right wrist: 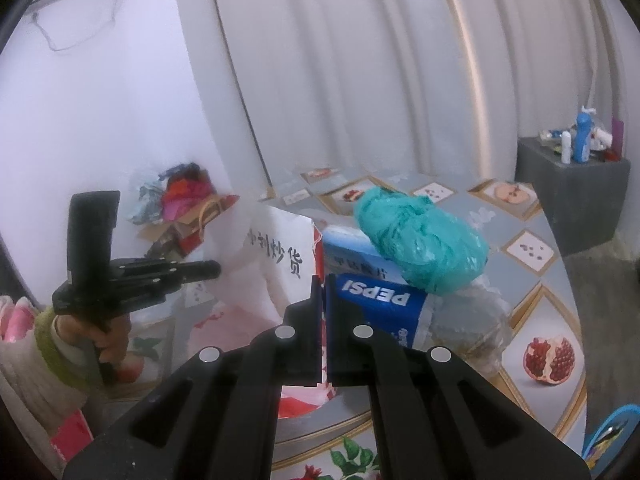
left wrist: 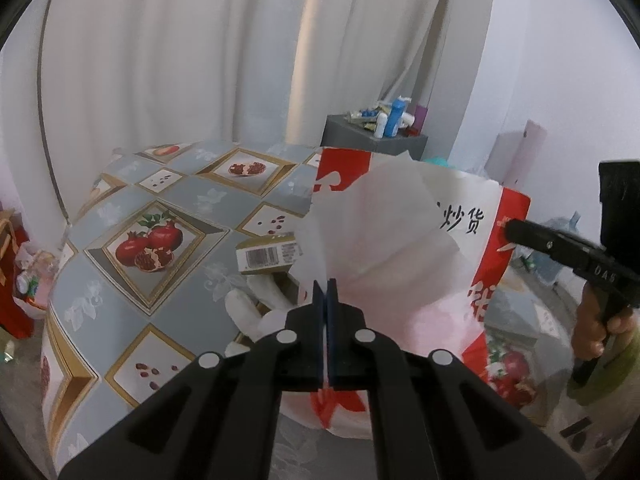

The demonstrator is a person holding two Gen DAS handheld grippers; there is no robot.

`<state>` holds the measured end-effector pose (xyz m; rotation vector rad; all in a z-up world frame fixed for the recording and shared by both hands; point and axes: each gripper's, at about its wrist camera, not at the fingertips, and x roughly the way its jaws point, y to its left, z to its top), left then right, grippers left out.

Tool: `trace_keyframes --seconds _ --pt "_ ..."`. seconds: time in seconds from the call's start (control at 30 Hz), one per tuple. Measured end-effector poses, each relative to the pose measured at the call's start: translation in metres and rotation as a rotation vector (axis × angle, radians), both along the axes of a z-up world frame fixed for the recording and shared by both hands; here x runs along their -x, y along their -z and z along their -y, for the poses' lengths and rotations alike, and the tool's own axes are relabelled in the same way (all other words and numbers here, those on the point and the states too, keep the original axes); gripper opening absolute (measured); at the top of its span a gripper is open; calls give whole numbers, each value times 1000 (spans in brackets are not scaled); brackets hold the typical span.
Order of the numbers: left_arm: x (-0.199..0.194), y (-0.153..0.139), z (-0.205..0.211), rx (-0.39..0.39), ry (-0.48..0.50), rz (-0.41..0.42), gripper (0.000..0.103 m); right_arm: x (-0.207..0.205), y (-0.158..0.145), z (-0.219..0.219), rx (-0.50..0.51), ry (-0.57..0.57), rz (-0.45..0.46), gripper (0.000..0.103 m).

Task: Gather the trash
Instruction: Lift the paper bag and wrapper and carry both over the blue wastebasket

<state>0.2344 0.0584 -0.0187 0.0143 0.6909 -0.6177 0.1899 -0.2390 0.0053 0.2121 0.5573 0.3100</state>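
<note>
A white and red plastic bag with black characters is held up over the table between both grippers. My left gripper is shut on the bag's near rim. My right gripper pinches the rim's far right edge. In the right wrist view my right gripper is shut on the bag, with the left gripper at its other side. A barcoded carton and white tissue lie beside the bag. A Pepsi bottle, a teal bag and a blue-white box lie on the table.
The round table has a pomegranate-print cloth. A grey cabinet with bottles on top stands by the curtain. Red bags and a pile of packaging sit on the floor at the left.
</note>
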Motion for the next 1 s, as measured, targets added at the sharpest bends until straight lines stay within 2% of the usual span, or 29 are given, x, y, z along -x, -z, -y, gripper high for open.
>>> trace_keyframes --seconds 0.13,0.67,1.0 --pt "10 -11 -4 38 0 8 0 6 -7 1 3 2 18 0" --pt "64 -64 -1 75 43 116 0 49 -34 12 1 36 92 0" --pt "94 -100 12 97 89 188 0 91 -50 31 -4 89 140 0"
